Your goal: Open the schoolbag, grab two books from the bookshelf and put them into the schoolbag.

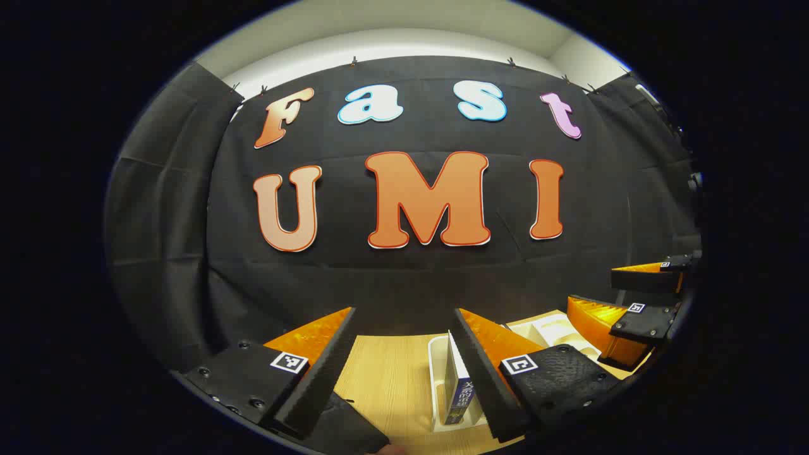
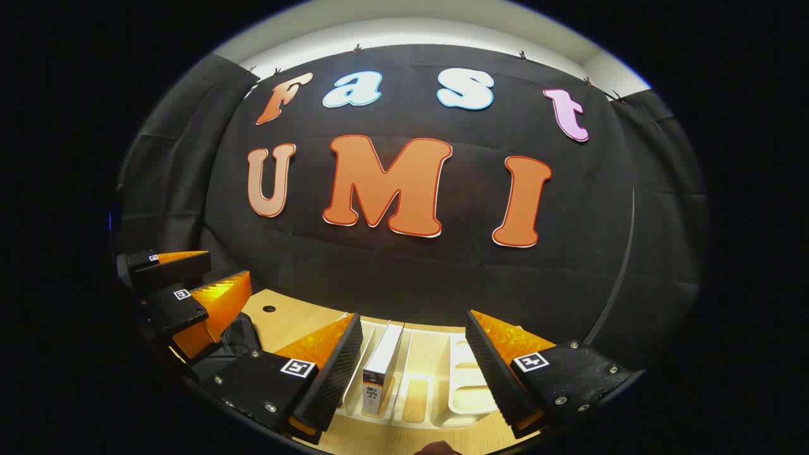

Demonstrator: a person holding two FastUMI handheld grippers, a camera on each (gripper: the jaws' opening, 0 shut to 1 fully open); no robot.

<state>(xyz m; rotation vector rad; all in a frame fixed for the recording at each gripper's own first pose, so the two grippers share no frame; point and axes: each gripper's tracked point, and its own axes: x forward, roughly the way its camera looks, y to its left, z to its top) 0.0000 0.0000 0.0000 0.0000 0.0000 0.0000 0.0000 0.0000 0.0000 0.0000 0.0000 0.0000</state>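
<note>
Fingers of the left gripper [image 1: 404, 379] stood spread wide at the bottom of the left gripper view, holding nothing, above a pale wooden tabletop [image 1: 385, 385]. Between them and slightly toward the right finger, an upright book with a dark blue spine [image 1: 457, 392] stood in the white plastic slotted bookshelf [image 1: 436, 373], its long axis running away from the camera. A dark fabric corner, possibly the schoolbag [image 1: 344, 430], lay beneath the left finger, though too little was visible to be sure. Farther right in that view, the right gripper [image 1: 638, 297] hovered over the shelf's far end. In the right gripper view, the right gripper [image 2: 414, 373] was likewise spread open and empty, poised directly over the white shelf [image 2: 468, 392]. An upright book with a white spine [image 2: 381, 370] stood in a slot just beside the inner face of its left finger, spine toward the camera and long axis pointing away along the fingers. At the left edge the left gripper [image 2: 189, 291] appeared above a dark crumpled shape, probably the schoolbag [image 2: 237, 335], whose opening could not be judged. The right gripper seemed nearer a book: a small sideways shift would likely centre the white spine between its fingers.
</note>
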